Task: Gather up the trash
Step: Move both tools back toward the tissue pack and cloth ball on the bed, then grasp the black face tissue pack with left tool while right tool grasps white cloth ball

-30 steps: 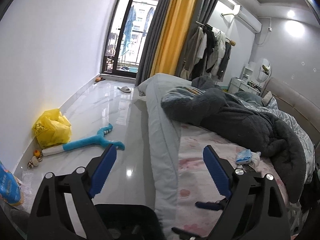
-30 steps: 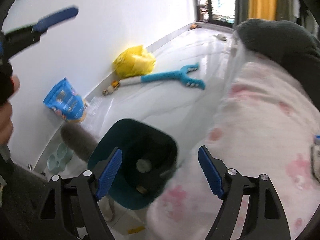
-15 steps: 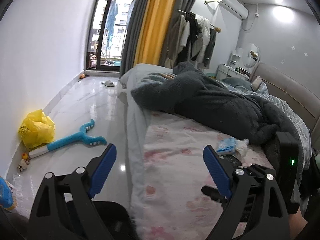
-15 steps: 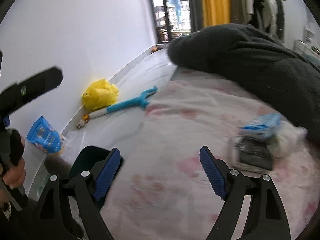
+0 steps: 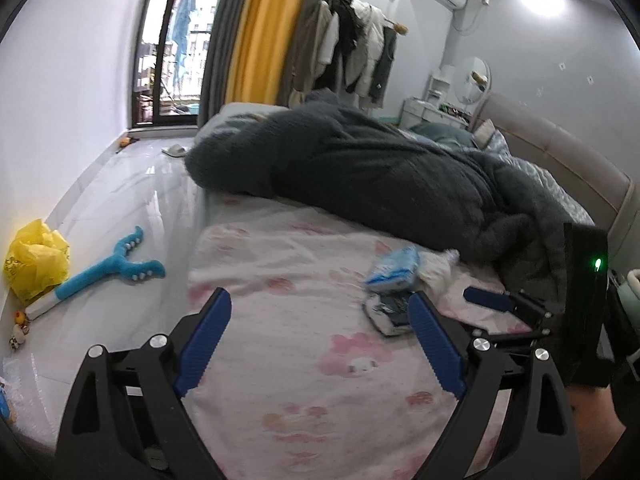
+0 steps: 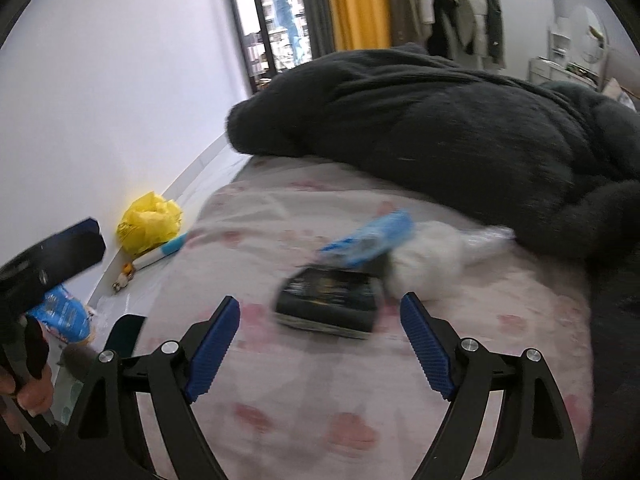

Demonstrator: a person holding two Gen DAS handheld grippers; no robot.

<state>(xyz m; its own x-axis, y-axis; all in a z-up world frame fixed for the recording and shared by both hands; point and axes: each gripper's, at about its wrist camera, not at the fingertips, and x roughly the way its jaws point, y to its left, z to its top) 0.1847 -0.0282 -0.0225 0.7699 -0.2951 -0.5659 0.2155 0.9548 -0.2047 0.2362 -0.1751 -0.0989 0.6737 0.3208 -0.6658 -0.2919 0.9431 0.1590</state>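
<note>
Both grippers, left (image 5: 318, 342) and right (image 6: 320, 344), gape empty; best straddle the dark packet (image 6: 328, 306) squarely before squeezing.

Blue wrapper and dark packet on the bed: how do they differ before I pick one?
The blue wrapper is light blue, crumpled and slanted; the dark packet is black, boxy and lies flat. The blue wrapper sits farther away, against the white tissue wad; the dark packet is nearer, just ahead of the open right gripper. The picture is blurred, so any print is unreadable. Both rest on the pink sheet, neither gripped.
</note>
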